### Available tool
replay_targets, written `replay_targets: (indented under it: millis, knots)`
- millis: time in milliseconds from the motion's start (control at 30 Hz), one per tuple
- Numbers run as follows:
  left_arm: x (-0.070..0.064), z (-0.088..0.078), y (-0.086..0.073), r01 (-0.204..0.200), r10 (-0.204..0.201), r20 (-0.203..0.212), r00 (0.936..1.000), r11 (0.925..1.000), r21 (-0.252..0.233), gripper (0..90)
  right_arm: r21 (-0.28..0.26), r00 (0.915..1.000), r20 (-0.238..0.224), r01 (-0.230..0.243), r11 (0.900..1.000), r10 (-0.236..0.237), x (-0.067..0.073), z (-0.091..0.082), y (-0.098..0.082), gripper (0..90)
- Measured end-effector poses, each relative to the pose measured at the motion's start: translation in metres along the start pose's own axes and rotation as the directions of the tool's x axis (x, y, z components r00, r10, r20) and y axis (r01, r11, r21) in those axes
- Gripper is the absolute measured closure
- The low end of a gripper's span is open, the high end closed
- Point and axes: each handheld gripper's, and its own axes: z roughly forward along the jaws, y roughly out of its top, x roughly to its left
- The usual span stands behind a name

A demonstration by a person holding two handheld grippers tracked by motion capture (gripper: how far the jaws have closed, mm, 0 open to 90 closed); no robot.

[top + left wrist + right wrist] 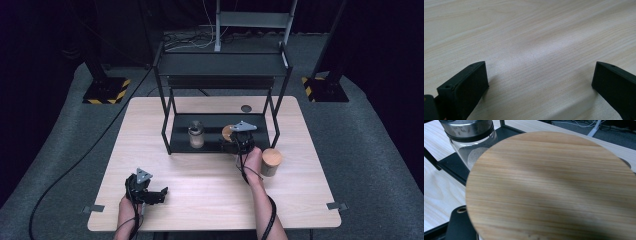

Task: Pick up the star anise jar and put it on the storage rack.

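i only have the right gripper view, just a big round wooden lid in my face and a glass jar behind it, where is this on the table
Observer: The wooden-lidded jar in the right hand-held gripper sits at the lower shelf of the black rack, right of the metal-capped glass jar.
Operator: is the jar on the shelf or in the air
Observer: I cannot tell; in the high view the gripper covers its base.
Operator: anything else like it around
Observer: Yes, a second wooden-lidded jar stands on the table, outside the rack, just right of the person's right hand.
Operator: what's the left one doing
Observer: The left hand-held gripper is at the table's near left corner, jaws wide apart with nothing between them.
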Motion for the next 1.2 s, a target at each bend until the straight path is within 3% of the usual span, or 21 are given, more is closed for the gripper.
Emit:
replay_targets:
  millis: [667, 1200]
  knots:
    - [0.000, 0.000, 0.000, 0.000, 0.000, 0.000, 1.0000, 1.0000, 0.000, 0.0, -0.005, 0.9991, 0.041, 0.007, 1.000, -0.006, 0.000, 0.010, 0.004, 25.1]
    - [0.000, 0.000, 0.000, 0.000, 0.000, 0.000, 1.0000, 1.0000, 0.000, 0.0, -0.009, 0.9991, 0.038, -0.021, 1.000, 0.021, -0.004, 0.021, 0.001, 25.0]
